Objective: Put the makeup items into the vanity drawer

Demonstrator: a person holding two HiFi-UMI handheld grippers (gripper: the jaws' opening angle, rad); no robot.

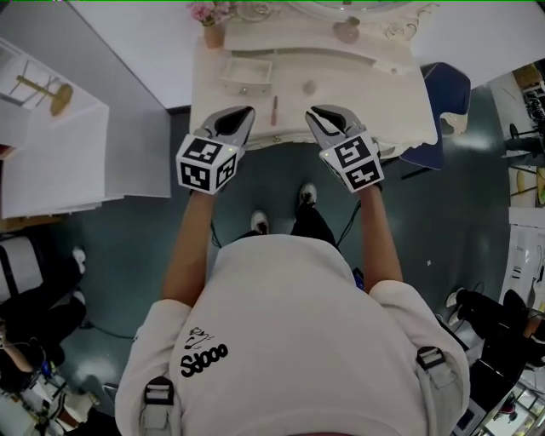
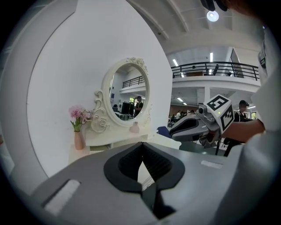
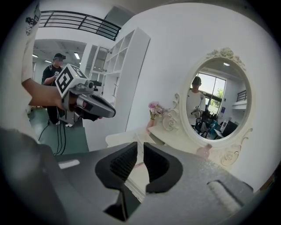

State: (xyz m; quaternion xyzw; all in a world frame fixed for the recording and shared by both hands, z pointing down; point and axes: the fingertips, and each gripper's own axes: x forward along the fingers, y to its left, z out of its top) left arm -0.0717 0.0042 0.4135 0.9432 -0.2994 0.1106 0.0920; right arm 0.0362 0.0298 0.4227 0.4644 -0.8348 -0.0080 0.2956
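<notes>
top centre, the mirror [image 1: 328, 7] is cut off by the edge; the slim pinkish item [image 1: 274, 110] on the tabletop [image 1: 375, 89] is too small to identify.

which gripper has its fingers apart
The right gripper: a narrow gap shows between its fingers, with nothing in it. On the left gripper the fingers meet.

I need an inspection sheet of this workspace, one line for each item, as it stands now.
Surface: cream carved vanity table, drawer not in view.
Job's things: slim pink stick and small round item on the tabletop.
Clutter: clear rectangular tray, pink flowers in a vase, small pink bottle.
Grippers: left gripper shut, empty; right gripper slightly open, empty.
Cables: thin black cables above the green floor.
Surroundings: blue chair, oval white-framed mirror.
</notes>
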